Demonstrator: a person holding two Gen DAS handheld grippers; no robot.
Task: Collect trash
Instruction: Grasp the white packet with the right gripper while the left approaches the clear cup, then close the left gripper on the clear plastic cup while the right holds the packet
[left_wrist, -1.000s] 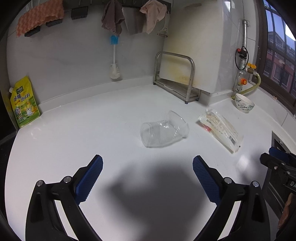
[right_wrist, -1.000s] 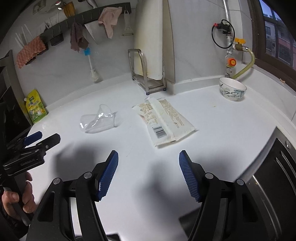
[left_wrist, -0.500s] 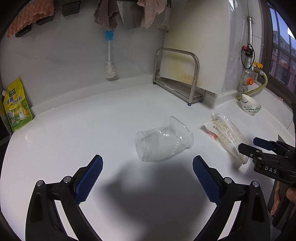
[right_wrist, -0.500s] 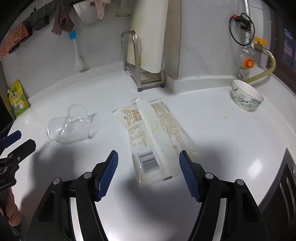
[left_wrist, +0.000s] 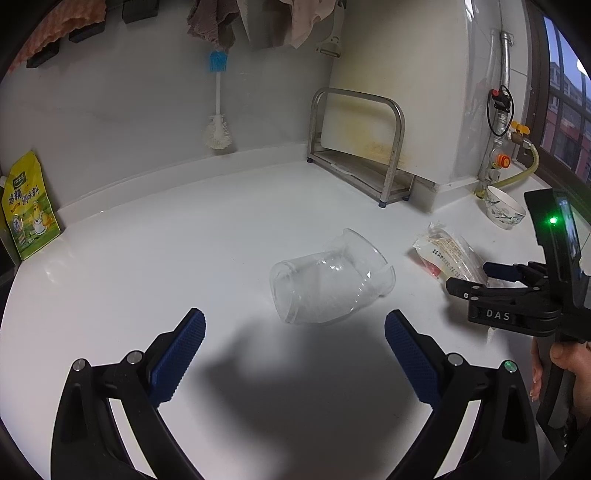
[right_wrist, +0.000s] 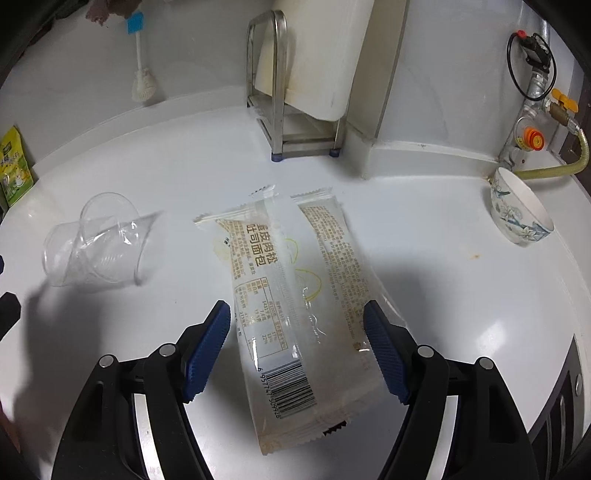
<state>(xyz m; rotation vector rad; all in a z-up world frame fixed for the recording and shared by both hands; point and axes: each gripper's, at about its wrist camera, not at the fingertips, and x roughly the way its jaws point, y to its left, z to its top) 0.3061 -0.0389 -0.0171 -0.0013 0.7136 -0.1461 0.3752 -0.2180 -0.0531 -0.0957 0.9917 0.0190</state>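
On the white counter (right_wrist: 424, 240), right gripper (right_wrist: 297, 325) poised with jaws wide astride the near end of the flat wrapper (right_wrist: 291, 306), gripping nothing, likely lined up to pinch; left gripper (left_wrist: 295, 332) wide, empty, facing the tipped plastic cup (left_wrist: 328, 284) just beyond.

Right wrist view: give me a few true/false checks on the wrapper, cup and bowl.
1. The wrapper lies flat on the counter, between the right tool's open fingers. True.
2. The cup stands upright. False: it lies on its side, crushed.
3. The bowl sits to the right of the wrapper. True.
4. The right tool is shut on the wrapper. False: its pads do not press it.
5. The cup rests on the wrapper. False: they lie apart.
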